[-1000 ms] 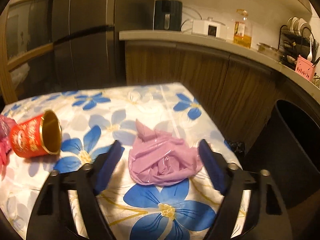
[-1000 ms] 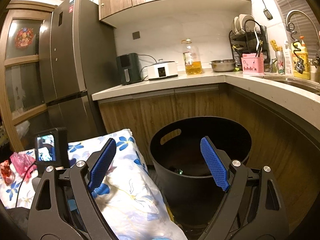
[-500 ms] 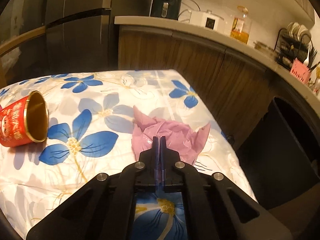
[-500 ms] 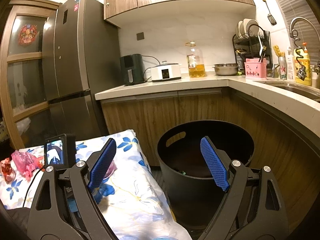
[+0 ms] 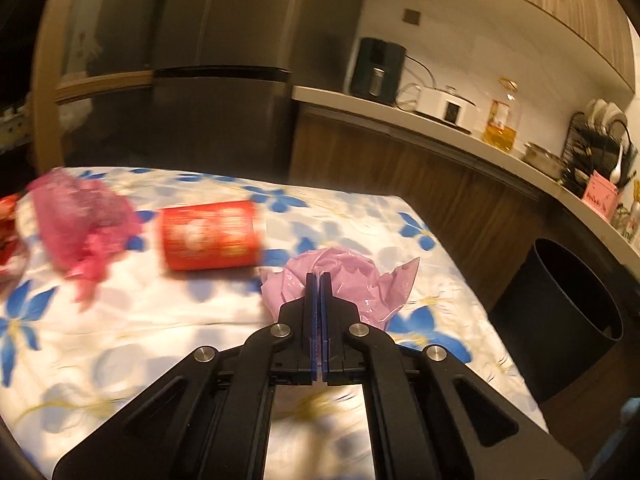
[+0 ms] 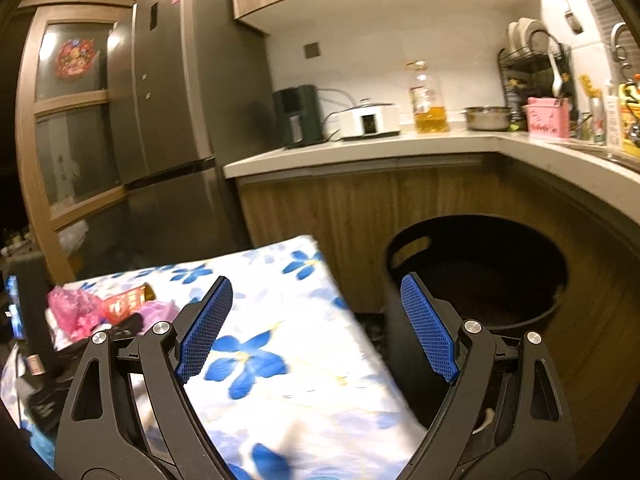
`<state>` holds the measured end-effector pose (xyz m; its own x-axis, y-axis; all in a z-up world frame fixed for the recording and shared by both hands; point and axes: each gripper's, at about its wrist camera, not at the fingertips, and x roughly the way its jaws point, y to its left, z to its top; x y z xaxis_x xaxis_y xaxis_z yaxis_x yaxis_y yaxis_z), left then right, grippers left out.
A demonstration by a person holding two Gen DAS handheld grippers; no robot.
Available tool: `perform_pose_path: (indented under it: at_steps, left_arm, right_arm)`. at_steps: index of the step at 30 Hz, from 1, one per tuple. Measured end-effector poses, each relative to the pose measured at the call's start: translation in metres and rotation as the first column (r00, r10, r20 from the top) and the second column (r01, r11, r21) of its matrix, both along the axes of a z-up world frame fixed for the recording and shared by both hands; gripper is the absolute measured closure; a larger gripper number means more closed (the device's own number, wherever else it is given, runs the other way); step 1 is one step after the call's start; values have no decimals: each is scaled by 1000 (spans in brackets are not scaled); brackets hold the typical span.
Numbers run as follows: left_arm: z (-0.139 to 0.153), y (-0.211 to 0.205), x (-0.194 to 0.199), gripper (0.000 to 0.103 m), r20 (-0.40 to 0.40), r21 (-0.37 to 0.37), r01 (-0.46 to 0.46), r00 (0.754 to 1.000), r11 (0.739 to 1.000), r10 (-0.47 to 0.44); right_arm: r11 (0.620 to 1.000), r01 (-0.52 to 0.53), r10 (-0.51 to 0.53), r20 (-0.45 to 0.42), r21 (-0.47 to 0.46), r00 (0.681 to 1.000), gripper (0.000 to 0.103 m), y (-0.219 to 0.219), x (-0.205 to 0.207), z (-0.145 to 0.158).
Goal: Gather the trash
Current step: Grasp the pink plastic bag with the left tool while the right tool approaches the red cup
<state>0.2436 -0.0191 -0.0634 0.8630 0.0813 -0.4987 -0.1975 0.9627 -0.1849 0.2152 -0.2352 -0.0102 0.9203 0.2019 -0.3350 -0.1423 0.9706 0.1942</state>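
My left gripper [image 5: 319, 280] pinches the crumpled purple bag [image 5: 352, 276] (light, limp, slippery), best bunched mid-wad; my right gripper [image 6: 316, 320] gapes empty.

I see a white tablecloth [image 5: 168, 320] printed with blue flowers, a pale lilac plastic bag [image 5: 352, 276], a red can [image 5: 210, 236] with white lettering, a crumpled pink bag [image 5: 80, 220], a black bin [image 6: 480, 276], and blue-padded black fingers [image 6: 428, 328].
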Motion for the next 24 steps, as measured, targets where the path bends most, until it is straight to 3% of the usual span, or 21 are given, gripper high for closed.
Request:
perform_pose_path:
  at_steps: [7, 14, 19, 24]
  left_arm:
    - [8, 50, -32, 102, 18, -9, -102, 995, 995, 102]
    - [14, 85, -54, 102, 42, -24, -159, 986, 987, 160]
    - [18, 102, -64, 102, 56, -34, -180, 982, 983, 182]
    - [21, 114, -70, 102, 63, -42, -187, 980, 982, 189]
  right_arm:
    - [991, -136, 136, -32, -4, 990, 18, 59, 13, -10]
    - [962, -273, 271, -71, -21, 960, 18, 118, 24, -21]
    - [926, -377, 372, -115, -29, 921, 19, 159, 44, -29]
    - [894, -449, 442, -152, -14, 884, 26, 184, 65, -33]
